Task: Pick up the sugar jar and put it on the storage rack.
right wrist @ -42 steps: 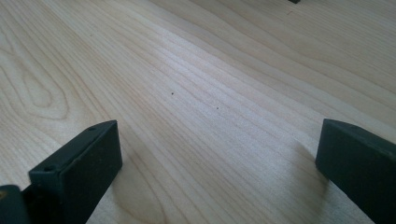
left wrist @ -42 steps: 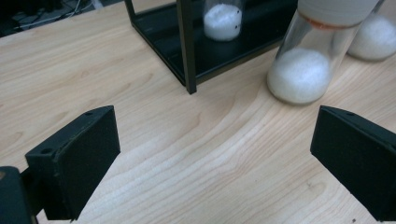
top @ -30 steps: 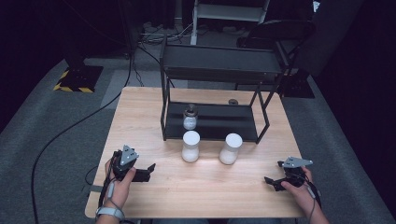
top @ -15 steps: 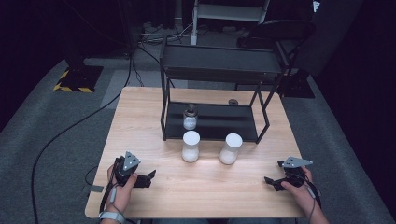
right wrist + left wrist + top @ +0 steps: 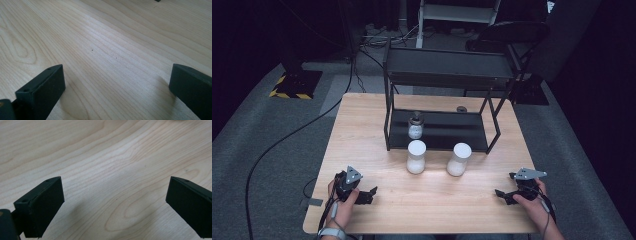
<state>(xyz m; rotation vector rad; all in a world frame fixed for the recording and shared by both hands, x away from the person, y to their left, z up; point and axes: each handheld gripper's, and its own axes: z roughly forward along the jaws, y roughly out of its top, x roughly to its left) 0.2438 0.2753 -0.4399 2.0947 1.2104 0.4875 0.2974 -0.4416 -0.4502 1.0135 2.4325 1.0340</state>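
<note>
Left white jar (image 5: 416, 156): stands upright on the bench (image 5: 362, 125), just in front of the rack, near centre.
Right white jar (image 5: 458, 159): at 3 o'clock from the left white jar, close by but apart.
Small capped bottle (image 5: 415, 126): on the black rack's (image 5: 447, 67) lower shelf, at 12 o'clock from the left white jar.
Left hand-held gripper (image 5: 371, 193): at 7 o'clock from the jars, low over the bench edge; jaws spread wide, nothing between them but bare wood (image 5: 112, 170).
Right hand-held gripper (image 5: 500, 195): at 4 o'clock from the jars, jaws spread wide, empty.
</note>
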